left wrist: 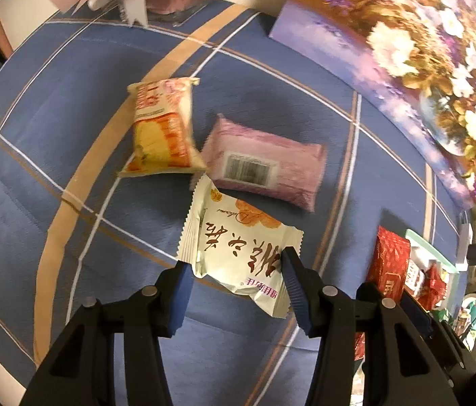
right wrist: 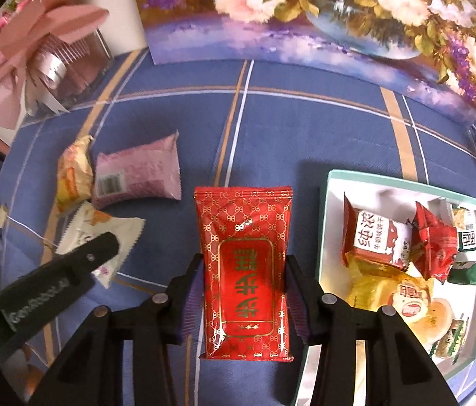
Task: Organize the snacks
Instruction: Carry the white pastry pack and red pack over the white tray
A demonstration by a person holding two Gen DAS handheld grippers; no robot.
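Pinched between the right tool's pads, a red snack packet hangs above the blue plaid desk, just left of the snack-filled tray. Left tool grips a cream packet; an orange packet and pink packet lie mid-desk beyond.

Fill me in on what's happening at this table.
A person is sorting snacks with two handheld tools. The left claw grips a cream packet; the right claw grips a red packet. A yellow packet and a pink packet lie on the blue cloth. The tray holds several snacks.
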